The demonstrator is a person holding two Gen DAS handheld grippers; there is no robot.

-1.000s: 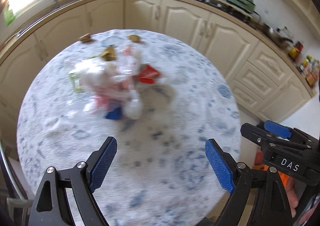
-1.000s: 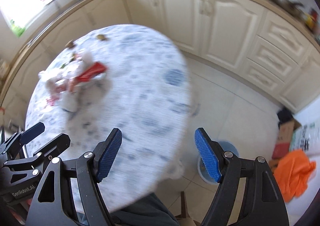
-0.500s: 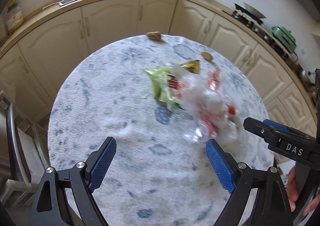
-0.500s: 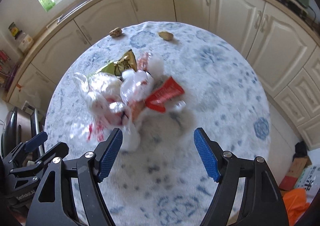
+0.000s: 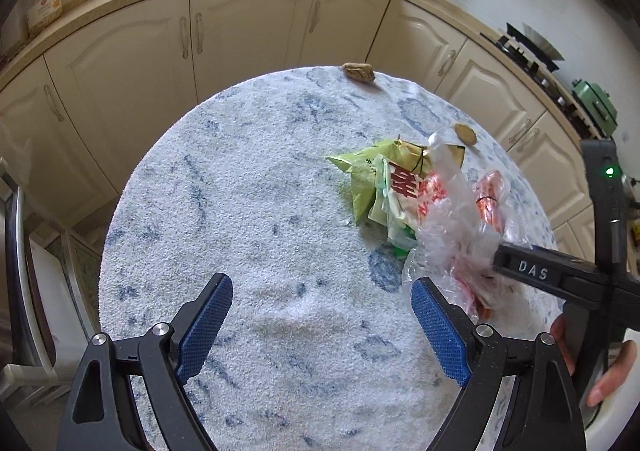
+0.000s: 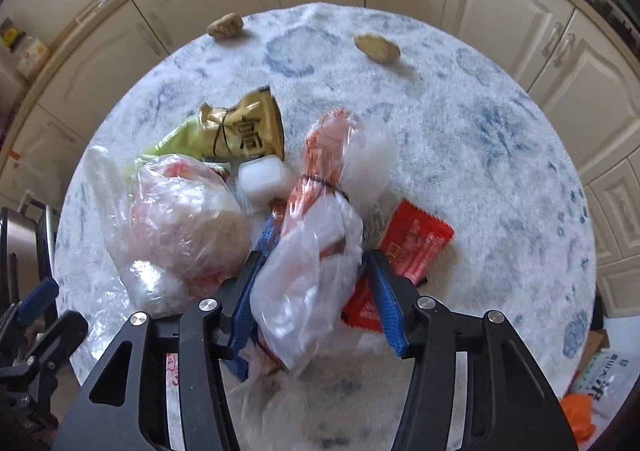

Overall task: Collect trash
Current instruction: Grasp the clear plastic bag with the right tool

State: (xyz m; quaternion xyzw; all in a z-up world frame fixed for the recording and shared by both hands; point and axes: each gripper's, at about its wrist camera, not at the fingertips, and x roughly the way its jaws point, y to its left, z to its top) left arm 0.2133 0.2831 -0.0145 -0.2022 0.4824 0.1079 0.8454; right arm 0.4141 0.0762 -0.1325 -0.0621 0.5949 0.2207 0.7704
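Note:
A heap of trash lies on the round blue-and-white table (image 5: 260, 191): a clear plastic bag (image 6: 308, 251), a second bulging clear bag (image 6: 176, 219), a gold snack packet (image 6: 248, 131), a green wrapper (image 5: 360, 171) and red wrappers (image 6: 416, 239). My right gripper (image 6: 316, 275) has its blue fingers (image 6: 382, 291) closed in around the clear plastic bag. My left gripper (image 5: 322, 315) is open and empty over bare tablecloth, left of the heap. The right gripper's body (image 5: 560, 279) shows in the left wrist view.
Two brown lumps (image 6: 226, 26) (image 6: 376, 47) lie near the table's far edge. Cream kitchen cabinets (image 5: 240, 31) curve around behind, with a sink and a stove on the counter. An orange cloth (image 6: 576, 411) lies on the floor at right.
My right gripper moved forward into the heap and closed around the clear plastic bag. My left gripper swung so the heap sits further right; it stayed open.

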